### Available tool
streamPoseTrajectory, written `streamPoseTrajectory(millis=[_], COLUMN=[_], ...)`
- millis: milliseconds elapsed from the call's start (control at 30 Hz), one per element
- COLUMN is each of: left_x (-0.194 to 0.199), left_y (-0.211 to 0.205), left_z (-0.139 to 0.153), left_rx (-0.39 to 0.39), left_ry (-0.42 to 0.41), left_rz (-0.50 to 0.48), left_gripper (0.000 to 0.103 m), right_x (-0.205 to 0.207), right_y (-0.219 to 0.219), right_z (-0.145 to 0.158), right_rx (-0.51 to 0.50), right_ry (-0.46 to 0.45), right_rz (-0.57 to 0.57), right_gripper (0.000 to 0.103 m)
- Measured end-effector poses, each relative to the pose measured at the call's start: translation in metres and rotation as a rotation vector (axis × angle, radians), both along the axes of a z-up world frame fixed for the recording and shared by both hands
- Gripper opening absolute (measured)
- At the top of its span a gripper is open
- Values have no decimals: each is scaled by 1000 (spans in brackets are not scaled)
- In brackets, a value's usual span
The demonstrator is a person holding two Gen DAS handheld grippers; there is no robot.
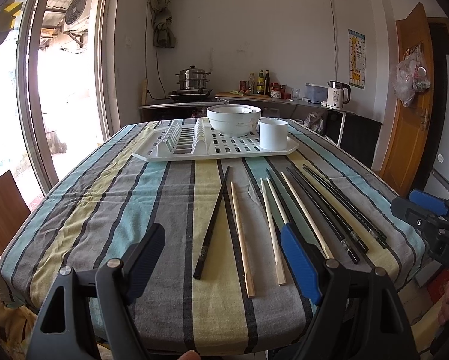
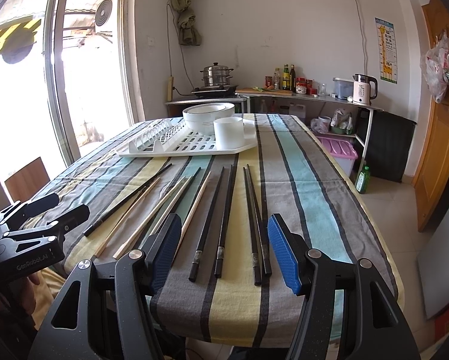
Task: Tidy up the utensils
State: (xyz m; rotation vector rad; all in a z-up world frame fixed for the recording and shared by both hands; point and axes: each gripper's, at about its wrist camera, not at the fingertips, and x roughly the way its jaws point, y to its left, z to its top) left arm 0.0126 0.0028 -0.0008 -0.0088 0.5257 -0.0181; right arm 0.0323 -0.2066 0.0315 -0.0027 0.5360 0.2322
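Several chopsticks lie side by side on the striped tablecloth (image 1: 110,198). Lone black chopstick (image 1: 214,222) is at the left, then wooden chopsticks (image 1: 242,240), then black pairs (image 1: 329,210) to the right. My left gripper (image 1: 221,231) hovers open over the near wooden ones, holding nothing. In the right wrist view my right gripper (image 2: 223,220) stands open above the black pairs (image 2: 221,219), with wooden chopsticks (image 2: 152,213) to its left. Each gripper shows at the edge of the other's view: right gripper (image 1: 402,201), left gripper (image 2: 71,203). Farther back sits a white drying rack (image 1: 152,154) holding stacked bowls (image 1: 233,118) and a white cup (image 1: 273,134).
The table's near edge is just below both grippers. A wooden chair (image 1: 2,210) stands at the left by a glass door. A counter at the back carries a steamer pot (image 1: 193,81), bottles and a kettle (image 1: 338,94). A pink bin (image 2: 338,150) and green bottle (image 2: 362,180) sit on the floor at right.
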Motion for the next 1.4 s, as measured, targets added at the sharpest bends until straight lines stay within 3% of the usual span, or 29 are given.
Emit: streamPoseTrajectory(millis=[300,467,667,833,1033,1400], left_x=[30,62,102,141,175,197], left_y=[14,24,24,17,20,13], left_z=[-1,-5,-9,-18,-27,-33], left_rx=[-10,34,82,125,113,140], left_ry=[51,122,198,280,359,392], left_rz=[-10,-35,-102,-176,-211,-241], left_gripper=[81,76,71,65,59,49], right_x=[31,57,98,134,162,184], right_y=[8,20,40,52,59,74], right_z=[2,4,-1,-15,-29,-40], right_rx=[-16,-18,-26,-46,-64,-85], right_ry=[32,77,174,279,355,420], right_rz=[22,58,91,105,101,116], right_gripper=[61,60,45,27,22,16])
